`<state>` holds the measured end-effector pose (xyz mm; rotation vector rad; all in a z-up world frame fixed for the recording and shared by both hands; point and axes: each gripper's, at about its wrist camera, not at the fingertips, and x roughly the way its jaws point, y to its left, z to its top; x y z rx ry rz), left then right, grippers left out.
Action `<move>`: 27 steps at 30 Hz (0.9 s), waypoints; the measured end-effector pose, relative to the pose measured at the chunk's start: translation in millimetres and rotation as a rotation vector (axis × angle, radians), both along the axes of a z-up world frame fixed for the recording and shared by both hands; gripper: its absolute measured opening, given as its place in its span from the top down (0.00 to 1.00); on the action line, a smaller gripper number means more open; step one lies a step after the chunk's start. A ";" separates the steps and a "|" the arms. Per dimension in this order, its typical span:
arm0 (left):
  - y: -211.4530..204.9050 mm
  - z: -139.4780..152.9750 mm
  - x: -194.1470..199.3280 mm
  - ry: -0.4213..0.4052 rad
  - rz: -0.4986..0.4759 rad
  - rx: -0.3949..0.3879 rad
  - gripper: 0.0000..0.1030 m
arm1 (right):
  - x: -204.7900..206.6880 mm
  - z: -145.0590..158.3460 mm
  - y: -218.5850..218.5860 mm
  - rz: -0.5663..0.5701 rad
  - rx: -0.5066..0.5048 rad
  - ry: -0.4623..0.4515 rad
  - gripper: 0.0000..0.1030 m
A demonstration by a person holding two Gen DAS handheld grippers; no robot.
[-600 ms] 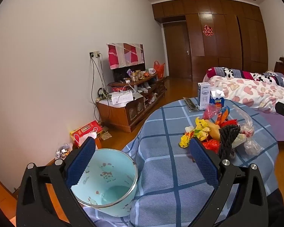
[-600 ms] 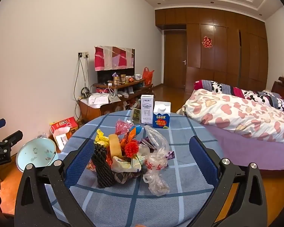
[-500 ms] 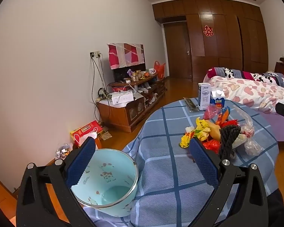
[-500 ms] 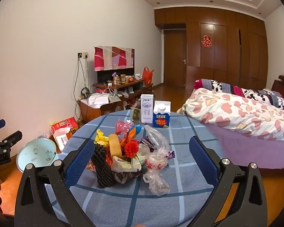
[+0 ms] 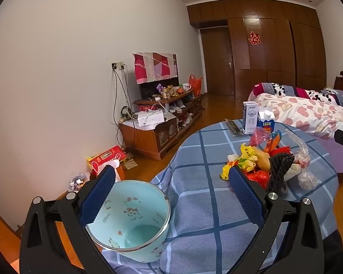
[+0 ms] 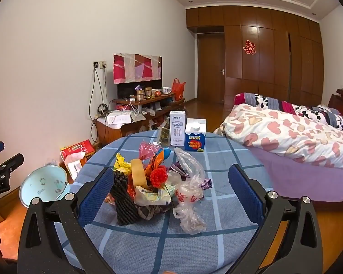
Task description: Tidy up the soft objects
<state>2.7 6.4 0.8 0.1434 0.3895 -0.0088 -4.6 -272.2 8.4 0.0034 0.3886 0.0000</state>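
A heap of soft things (image 6: 153, 182) lies mid-table on the blue checked cloth (image 6: 217, 155): a black foam net (image 6: 123, 201), a yellow sponge (image 6: 138, 173), a red pompom (image 6: 159, 177), crumpled wrappers and clear plastic bags (image 6: 189, 194). My right gripper (image 6: 171, 196) is open just short of the heap, nothing between its pads. In the left wrist view the heap (image 5: 263, 164) is ahead to the right. My left gripper (image 5: 171, 196) is open too; a pale blue enamel pot (image 5: 130, 219) stands by its left finger at the table's left edge, not gripped.
Two milk cartons (image 6: 177, 127) (image 6: 195, 134) stand at the table's far side. A bed with a heart-patterned quilt (image 6: 285, 132) is on the right. A cluttered TV cabinet (image 6: 135, 111) and a red box (image 6: 76, 150) sit along the left wall.
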 end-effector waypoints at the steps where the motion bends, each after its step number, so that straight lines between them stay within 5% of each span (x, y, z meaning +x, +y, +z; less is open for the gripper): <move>1: 0.2 0.0 -0.1 -0.001 0.001 -0.001 0.06 | 0.4 -0.6 0.3 0.000 0.000 0.001 0.04; 27: 5.2 -1.9 4.2 0.002 0.014 -0.004 0.06 | 1.4 -8.2 4.5 0.003 0.006 0.018 0.04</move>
